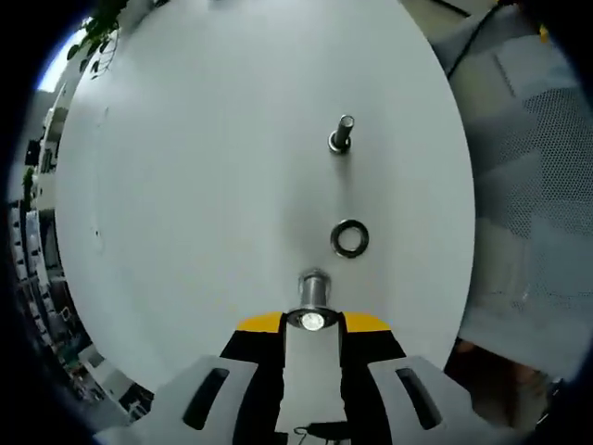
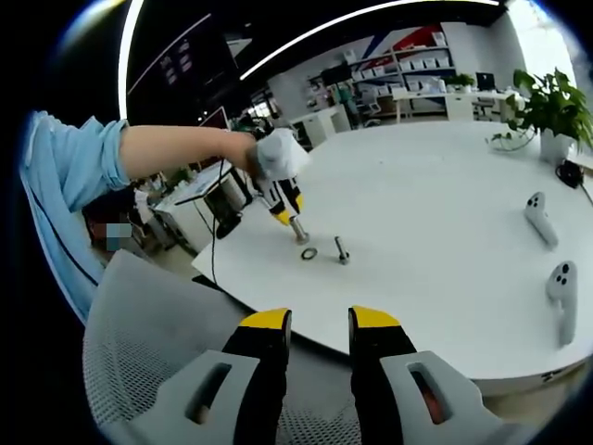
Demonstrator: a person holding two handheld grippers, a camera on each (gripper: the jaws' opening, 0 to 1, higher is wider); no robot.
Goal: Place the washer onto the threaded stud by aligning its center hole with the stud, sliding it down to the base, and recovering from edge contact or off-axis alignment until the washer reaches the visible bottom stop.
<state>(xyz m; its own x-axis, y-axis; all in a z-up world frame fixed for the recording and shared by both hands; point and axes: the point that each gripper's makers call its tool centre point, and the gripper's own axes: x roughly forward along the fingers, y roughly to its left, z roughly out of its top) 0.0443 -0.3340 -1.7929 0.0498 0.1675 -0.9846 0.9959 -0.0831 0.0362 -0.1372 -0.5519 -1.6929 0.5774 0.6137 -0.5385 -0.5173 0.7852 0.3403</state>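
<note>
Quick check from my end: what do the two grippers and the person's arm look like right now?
Both grippers match: pale grey bodies with slotted openings, black jaws ending in yellow tips. The left gripper appears this way, as does the right gripper. In the right gripper view, a dark cable hangs below the left gripper. The person wears a light blue sleeve, pushed up.

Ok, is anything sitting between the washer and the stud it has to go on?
Nothing visible. The washer lies flat on the white table, and bare tabletop separates it from the upright stud. The left tool, shut on a metal cylinder, is on the washer's other side.
</note>
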